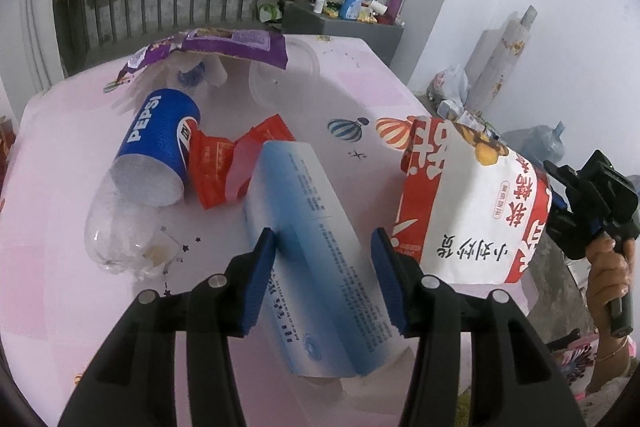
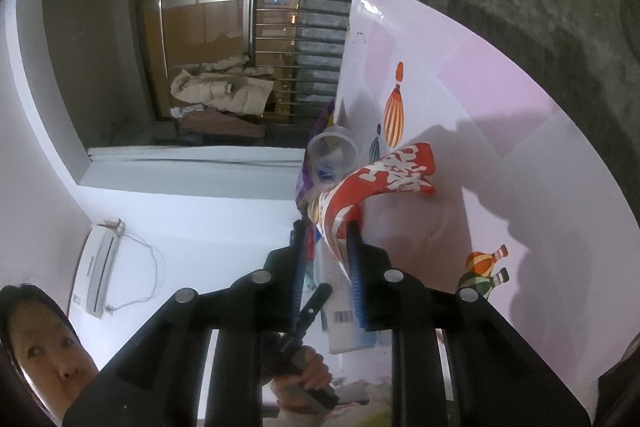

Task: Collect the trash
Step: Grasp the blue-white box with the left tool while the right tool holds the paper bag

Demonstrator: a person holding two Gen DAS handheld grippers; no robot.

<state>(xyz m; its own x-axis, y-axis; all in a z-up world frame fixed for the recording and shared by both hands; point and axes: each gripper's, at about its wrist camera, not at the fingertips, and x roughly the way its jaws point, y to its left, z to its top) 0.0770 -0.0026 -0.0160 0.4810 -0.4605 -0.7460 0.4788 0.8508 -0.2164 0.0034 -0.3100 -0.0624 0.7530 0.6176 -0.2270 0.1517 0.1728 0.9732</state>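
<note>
Left wrist view looks down close over the table (image 1: 360, 75); right wrist view, rolled sideways, shares it.

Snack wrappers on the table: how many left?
3, possibly more hidden. Purple wrapper at the far edge, over a clear bottle; small red wrapper between the Pepsi bottle and blue-white box; red-white bag gripped by the right gripper.

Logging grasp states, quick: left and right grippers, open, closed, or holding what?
Left gripper: open, fingers either side of the blue-and-white carton.
Right gripper: shut on the red-and-white snack bag.
</note>
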